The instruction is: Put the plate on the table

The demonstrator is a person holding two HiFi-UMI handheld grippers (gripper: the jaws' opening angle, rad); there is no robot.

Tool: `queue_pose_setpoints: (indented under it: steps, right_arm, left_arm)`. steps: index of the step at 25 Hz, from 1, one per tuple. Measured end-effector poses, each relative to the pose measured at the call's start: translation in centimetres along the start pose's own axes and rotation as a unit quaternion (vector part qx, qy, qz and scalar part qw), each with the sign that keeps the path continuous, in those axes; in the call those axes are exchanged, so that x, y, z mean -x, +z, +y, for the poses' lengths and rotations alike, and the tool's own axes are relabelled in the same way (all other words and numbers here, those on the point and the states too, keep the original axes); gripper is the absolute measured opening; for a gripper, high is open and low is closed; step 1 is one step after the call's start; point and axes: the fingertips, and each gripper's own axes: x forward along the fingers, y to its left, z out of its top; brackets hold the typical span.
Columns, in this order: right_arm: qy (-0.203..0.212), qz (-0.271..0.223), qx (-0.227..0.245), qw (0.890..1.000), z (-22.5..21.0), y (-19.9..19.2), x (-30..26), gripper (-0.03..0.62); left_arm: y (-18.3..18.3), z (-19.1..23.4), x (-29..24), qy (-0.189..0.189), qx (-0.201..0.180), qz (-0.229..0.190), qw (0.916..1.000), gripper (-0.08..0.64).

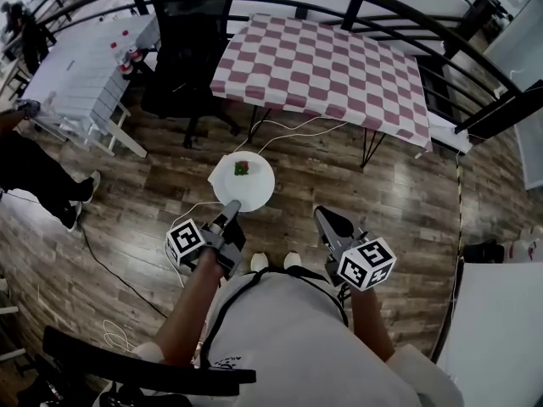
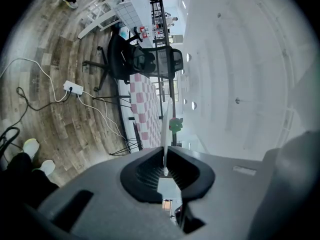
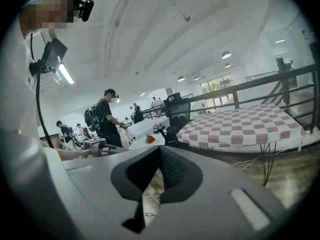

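A round white plate (image 1: 254,189) hangs level above the wood floor in front of me, with a small red and green toy fruit (image 1: 242,169) on it. My left gripper (image 1: 232,209) is shut on the plate's near rim. In the left gripper view the plate (image 2: 164,134) shows edge-on as a thin white line running out from between the pads, the fruit (image 2: 174,124) beside it. My right gripper (image 1: 326,220) is held to the right of the plate, shut and holding nothing. The table with the pink checked cloth (image 1: 322,62) stands beyond the plate.
A black office chair (image 1: 191,41) stands left of the checked table. A black curved railing (image 1: 382,7) runs behind it. White cables (image 1: 288,130) lie on the floor under the table. A person (image 1: 34,172) stands at the left by a white table (image 1: 85,66).
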Motion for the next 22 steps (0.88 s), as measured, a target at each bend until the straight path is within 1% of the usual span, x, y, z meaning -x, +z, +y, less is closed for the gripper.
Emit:
queue_pose_setpoints:
  steps: [5, 12, 15, 18, 22]
  right_arm:
    - [0.000, 0.003, 0.004, 1.000, 0.8, -0.3, -0.6, 0.009]
    - [0.002, 0.011, 0.004, 1.000, 2.4, -0.6, -1.6, 0.009]
    - [0.003, 0.015, 0.005, 1.000, 2.4, -0.9, -1.9, 0.009]
    - [0.008, 0.018, 0.006, 1.000, 2.0, -0.8, -2.1, 0.009]
    - [0.014, 0.009, -0.007, 1.000, 1.7, -0.4, -2.6, 0.009]
  left_arm:
    - [1.0, 0.5, 1.1, -0.001, 0.002, -0.007, 1.0000, 0.025]
    - [2.6, 1.6, 3.5, 0.016, -0.001, -0.018, 0.9997, 0.025]
    - [2.8, 1.7, 3.8, 0.013, 0.004, -0.021, 0.9997, 0.025]
    - [2.8, 2.3, 3.8, 0.025, 0.004, -0.028, 0.9993, 0.025]
    - [3.0, 1.5, 3.3, 0.010, 0.001, -0.030, 0.9995, 0.025]
